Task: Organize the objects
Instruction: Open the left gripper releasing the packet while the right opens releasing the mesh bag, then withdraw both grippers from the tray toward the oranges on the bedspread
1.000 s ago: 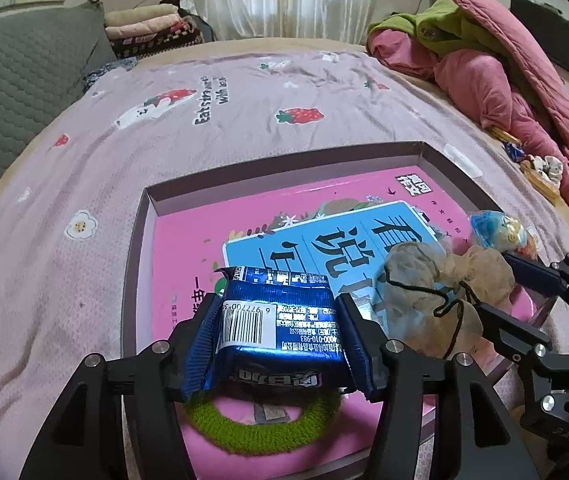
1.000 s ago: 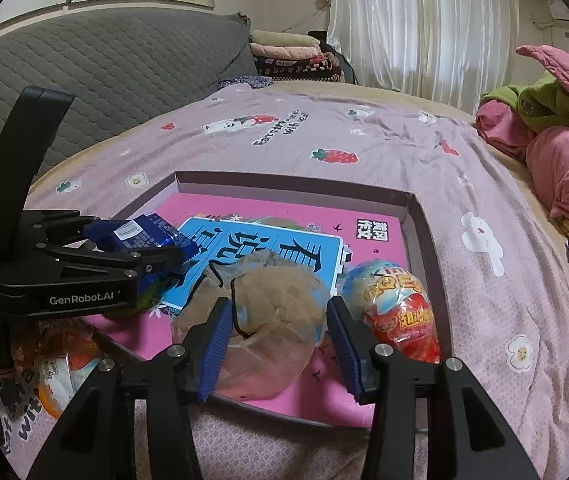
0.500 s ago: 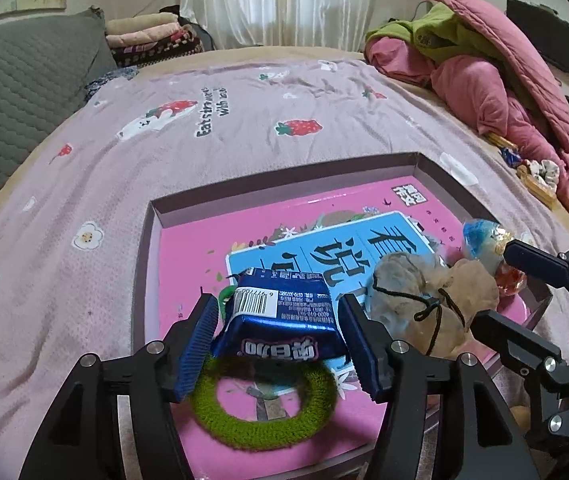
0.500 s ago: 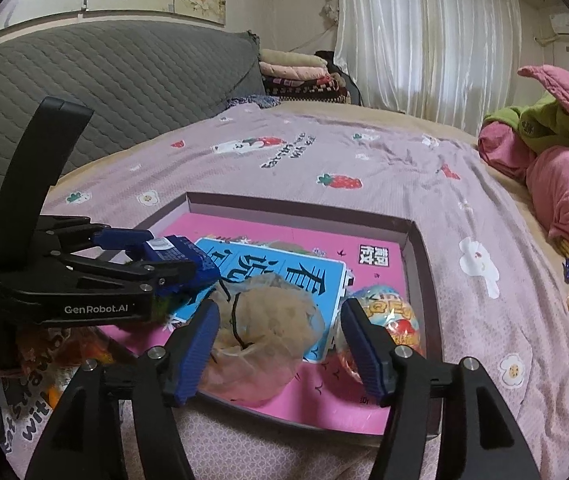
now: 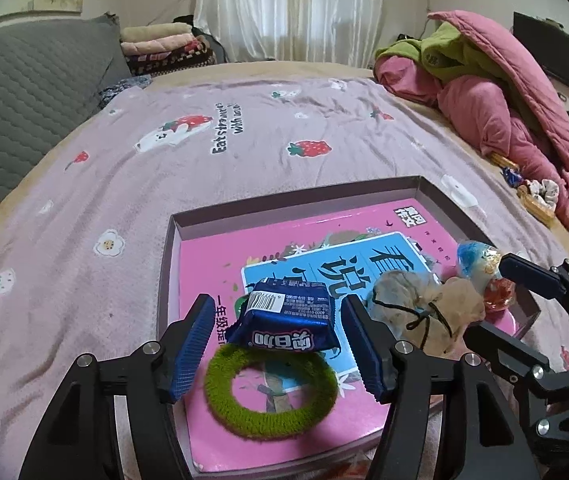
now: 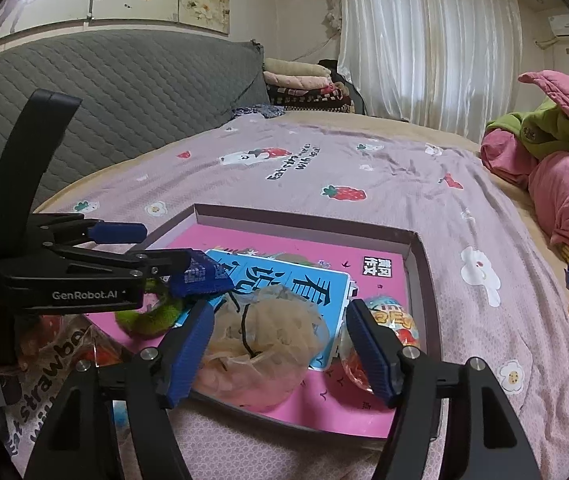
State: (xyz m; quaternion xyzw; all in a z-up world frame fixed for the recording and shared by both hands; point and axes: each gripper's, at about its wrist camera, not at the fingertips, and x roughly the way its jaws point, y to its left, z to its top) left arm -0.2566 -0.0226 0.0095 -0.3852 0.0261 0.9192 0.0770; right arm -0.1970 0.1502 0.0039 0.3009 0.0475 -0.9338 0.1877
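A shallow box point(image 5: 296, 200) point(image 6: 304, 222) with a pink book inside lies on the bed. On it lie a blue booklet point(image 5: 348, 264) point(image 6: 280, 280), a green hair ring point(image 5: 272, 400) point(image 6: 152, 314), a blue snack packet point(image 5: 288, 322), a tan mesh pouch point(image 5: 424, 304) point(image 6: 268, 340) and a colourful wrapped toy point(image 5: 480, 260) point(image 6: 388, 320). My left gripper point(image 5: 280, 344) is open, its fingers either side of the snack packet, which rests on the ring. My right gripper point(image 6: 280, 348) is open around the pouch, just above it.
The pink strawberry-print bedspread point(image 5: 212, 140) stretches beyond the box. A grey quilted headboard point(image 6: 124, 88) is at the left. Pink and green bedding point(image 5: 504, 100) is piled at the right, with small wrapped snacks point(image 5: 532, 196) beside it.
My left gripper has opened and let go of the blue snack packet, which now rests in the box. My right gripper has opened wider and pulled back from the pouch.
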